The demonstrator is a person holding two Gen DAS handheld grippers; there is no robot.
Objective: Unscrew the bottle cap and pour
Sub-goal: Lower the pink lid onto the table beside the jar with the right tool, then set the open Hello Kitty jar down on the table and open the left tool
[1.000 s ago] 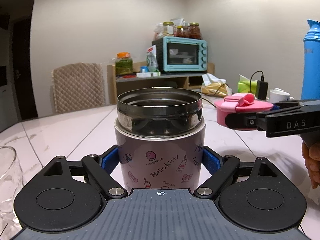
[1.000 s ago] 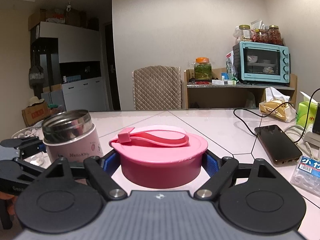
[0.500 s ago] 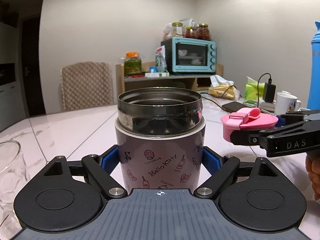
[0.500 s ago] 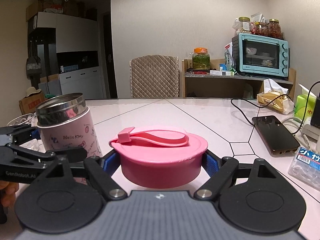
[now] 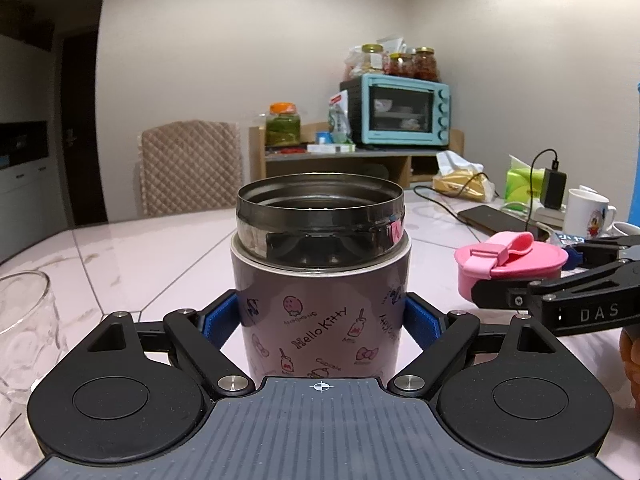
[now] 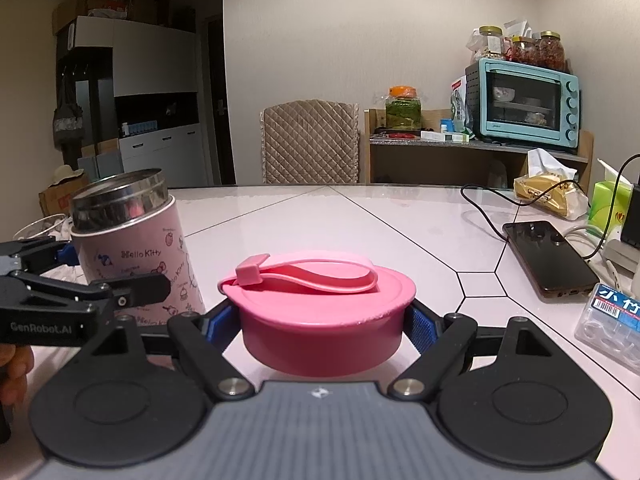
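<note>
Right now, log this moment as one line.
cap: off | left gripper: shut on jar | right gripper: shut on pink cap | pour: pending

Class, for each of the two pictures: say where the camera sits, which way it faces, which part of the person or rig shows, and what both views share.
Left wrist: sits on the left claw, facing across the table; its fingers clamp the open Hello Kitty bottle; the right claw and a bit of hand show at right.
Right wrist: sits on the right claw, facing the same way; it grips the pink cap; the left claw shows at left.
Shared: bottle, cap, teal oven, quilted chair, phone.
</note>
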